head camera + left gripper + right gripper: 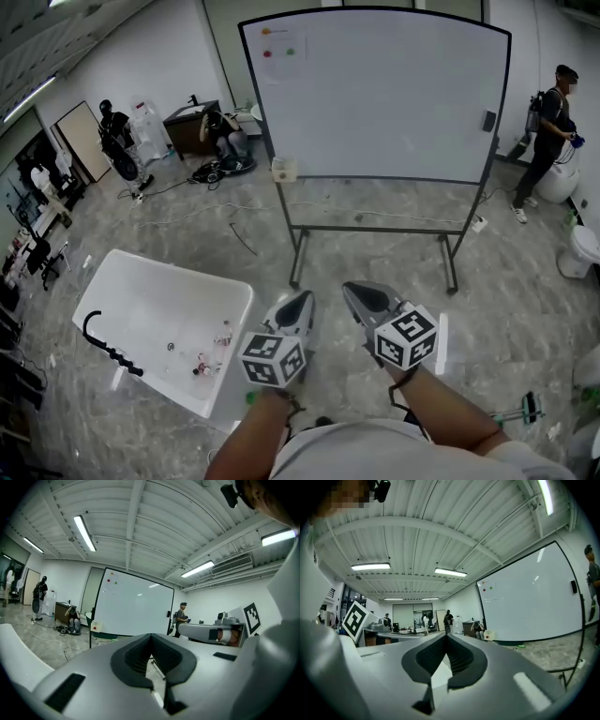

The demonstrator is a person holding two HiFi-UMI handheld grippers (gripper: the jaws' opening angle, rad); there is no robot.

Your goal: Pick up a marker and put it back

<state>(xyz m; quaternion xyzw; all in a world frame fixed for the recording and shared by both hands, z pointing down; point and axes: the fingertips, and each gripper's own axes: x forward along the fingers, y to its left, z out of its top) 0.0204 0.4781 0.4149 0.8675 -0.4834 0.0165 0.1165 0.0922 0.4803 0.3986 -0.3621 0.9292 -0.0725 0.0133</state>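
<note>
Ahead, whiteboard (pixel 375 94) on marbled floor (pixel 375 258).

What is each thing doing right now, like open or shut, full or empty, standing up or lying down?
left gripper: shut, nothing between its jaws.
right gripper: shut, nothing between its jaws.
whiteboard: standing upright, nearly blank.
white tub: open at the top, mostly empty.
</note>
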